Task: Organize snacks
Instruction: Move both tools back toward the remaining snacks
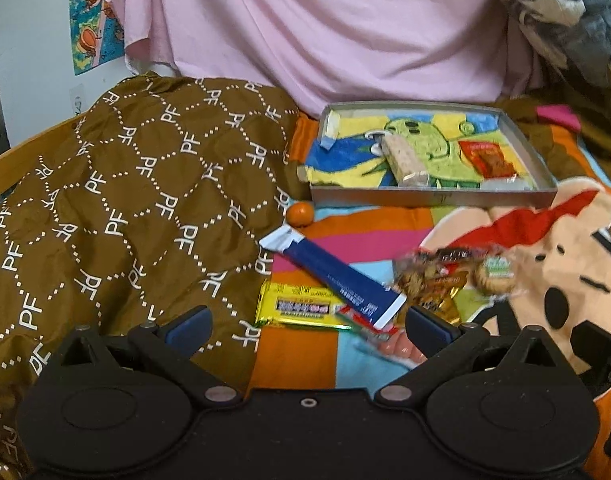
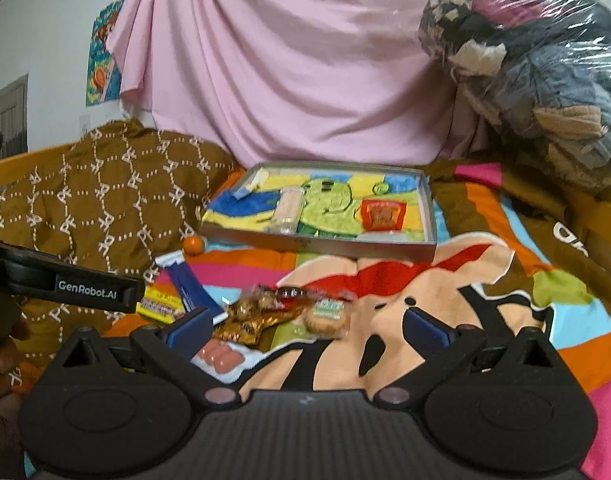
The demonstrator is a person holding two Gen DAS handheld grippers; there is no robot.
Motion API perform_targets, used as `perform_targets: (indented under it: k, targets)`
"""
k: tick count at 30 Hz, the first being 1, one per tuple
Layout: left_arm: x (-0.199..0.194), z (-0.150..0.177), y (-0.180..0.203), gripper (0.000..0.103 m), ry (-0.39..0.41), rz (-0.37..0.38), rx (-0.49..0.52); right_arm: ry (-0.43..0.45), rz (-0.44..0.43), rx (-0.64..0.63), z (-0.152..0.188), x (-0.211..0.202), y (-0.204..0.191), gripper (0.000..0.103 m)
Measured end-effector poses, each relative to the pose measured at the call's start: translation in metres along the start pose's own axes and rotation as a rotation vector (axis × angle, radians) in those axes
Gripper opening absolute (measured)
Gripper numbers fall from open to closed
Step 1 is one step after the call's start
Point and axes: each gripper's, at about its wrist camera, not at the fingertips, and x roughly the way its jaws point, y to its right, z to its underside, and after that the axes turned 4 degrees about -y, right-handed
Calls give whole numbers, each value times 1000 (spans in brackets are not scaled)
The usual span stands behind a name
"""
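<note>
We've got both hand-held grippers wide and empty; the blue bar (image 1: 332,277) lies diagonally on the bed just ahead of our left hand-held gripper (image 1: 307,326), the nearer one.

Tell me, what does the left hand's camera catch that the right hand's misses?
Only the left wrist view shows the yellow bar whole and the full blue packet lying across it. Only the right wrist view shows the clear bag of clothes almost whole, the other gripper's arm marked GenRobot.AI, and the pink sausages plainly. Both show the tray holding a red packet and a pale bar, the small orange ball, the cookie packs, and each its own open gripper: left, right.
</note>
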Motion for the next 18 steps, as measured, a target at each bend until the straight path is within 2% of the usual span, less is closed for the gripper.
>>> perform_targets:
  k: [7,18]
  targets:
    - [17,6,-3,102,-38,-9,47,-79,-15,-6,6,16,-6,103]
    - [42,8,-6,102,-88,-12,58,-157,-20,-36,13,35,-15,103]
